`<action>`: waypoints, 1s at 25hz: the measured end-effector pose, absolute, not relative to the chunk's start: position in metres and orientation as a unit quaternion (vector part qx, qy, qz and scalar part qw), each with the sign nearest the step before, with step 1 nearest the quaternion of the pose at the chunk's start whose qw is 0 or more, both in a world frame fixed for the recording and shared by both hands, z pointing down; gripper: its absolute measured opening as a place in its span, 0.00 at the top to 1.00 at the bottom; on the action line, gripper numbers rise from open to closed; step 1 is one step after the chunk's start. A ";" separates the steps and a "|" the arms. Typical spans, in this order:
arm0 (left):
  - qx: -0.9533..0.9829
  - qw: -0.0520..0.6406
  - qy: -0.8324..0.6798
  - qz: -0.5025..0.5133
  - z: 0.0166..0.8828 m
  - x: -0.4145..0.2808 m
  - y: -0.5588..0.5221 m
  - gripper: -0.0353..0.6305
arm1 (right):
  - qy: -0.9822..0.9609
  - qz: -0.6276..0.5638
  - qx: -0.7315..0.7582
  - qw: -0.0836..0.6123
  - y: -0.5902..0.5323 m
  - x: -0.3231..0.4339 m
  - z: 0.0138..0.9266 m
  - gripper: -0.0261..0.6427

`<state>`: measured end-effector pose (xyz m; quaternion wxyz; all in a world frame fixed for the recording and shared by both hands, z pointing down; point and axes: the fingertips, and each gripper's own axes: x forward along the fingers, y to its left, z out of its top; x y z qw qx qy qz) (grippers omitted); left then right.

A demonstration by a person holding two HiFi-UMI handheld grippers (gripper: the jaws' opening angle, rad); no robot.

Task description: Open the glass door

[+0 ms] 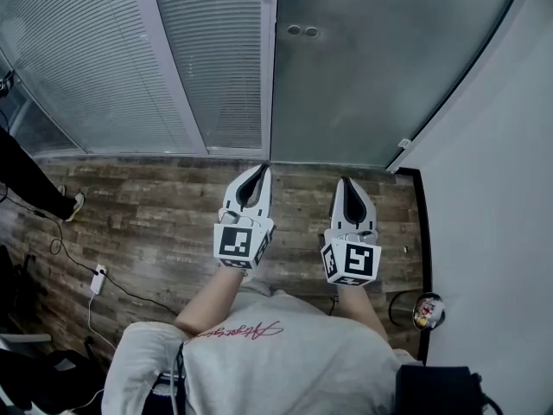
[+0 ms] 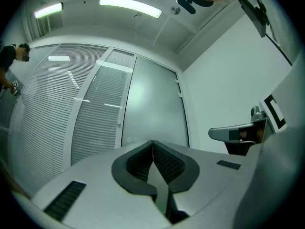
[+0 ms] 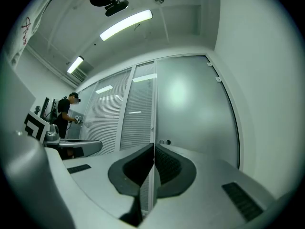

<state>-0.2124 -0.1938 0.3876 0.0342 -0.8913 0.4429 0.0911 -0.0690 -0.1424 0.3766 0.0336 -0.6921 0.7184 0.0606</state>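
Tongs checked first: left tongs closed tip to tip, nothing between them; right tongs likewise closed and empty. Both held side by side at lower centre of the head view, pointing up the frame.

Glass door located straight ahead of both tongs, filling the upper centre and upper right of the head view, apart from the tips with a strip of wooden floor between. Long axis upright. Pane frosted, grey-green, unmarked, shut against the pale frame post on its left edge. Two small round fittings set just inside that edge; no lever or pull bar visible. Small brackets on the opposite edge, judged to be hinges, so opening side judged to be the left one.

Left tongs lined up below the seam, right tongs below the pane; fittings between the two lines, marginally nearer the left.

Blind-backed panels left of the door, white wall right.
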 end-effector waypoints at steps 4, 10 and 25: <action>-0.886 0.033 0.452 0.091 0.389 -0.212 -0.197 0.92 | 0.726 0.058 -0.685 0.031 -0.148 -0.068 0.380 0.93; -0.885 0.033 0.454 0.094 0.390 -0.208 -0.217 0.92 | 0.732 0.058 -0.678 0.031 -0.171 -0.069 0.383 0.93; -0.889 0.020 0.449 0.094 0.403 -0.194 -0.378 0.92 | 0.731 0.059 -0.680 0.020 -0.328 -0.060 0.390 0.93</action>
